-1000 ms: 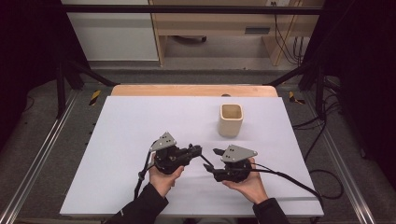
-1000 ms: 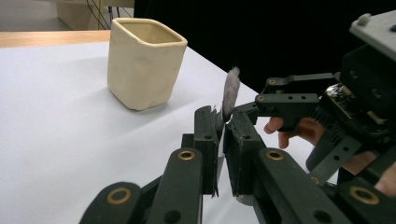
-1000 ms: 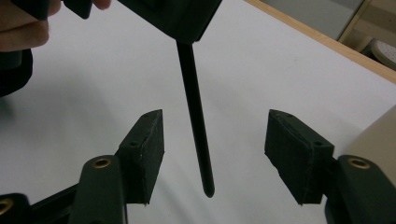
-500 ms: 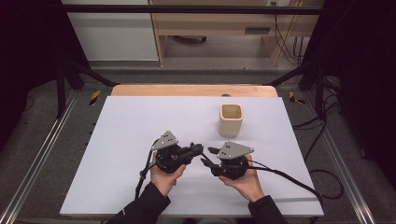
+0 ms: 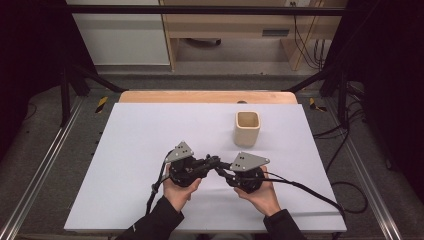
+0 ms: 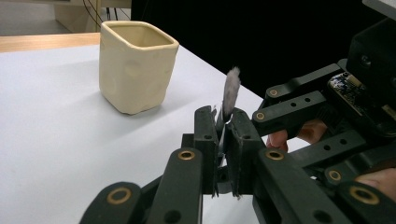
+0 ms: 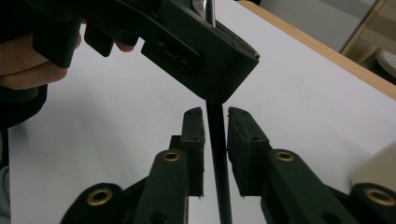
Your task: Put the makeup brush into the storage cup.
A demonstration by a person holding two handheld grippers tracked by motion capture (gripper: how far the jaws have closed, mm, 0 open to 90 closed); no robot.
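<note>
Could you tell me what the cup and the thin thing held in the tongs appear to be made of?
The cup looks like matte cream ceramic: thick rim, dimpled walls, no shine. The brush has a soft greyish tuft that looks like bristle; its stem is thin, smooth and black, plastic or lacquered wood, with a shiny metal-looking collar.

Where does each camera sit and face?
High view: above the person's table edge, looking forward and down; forearms, left gripper, right gripper, white table.
Left gripper view: on the left gripper, facing the beige cup; own jaws clamp a brush.
Right gripper view: on the right gripper, facing the left gripper; own jaws flank the brush handle.
Shared: both gripper views show the brush.
</note>
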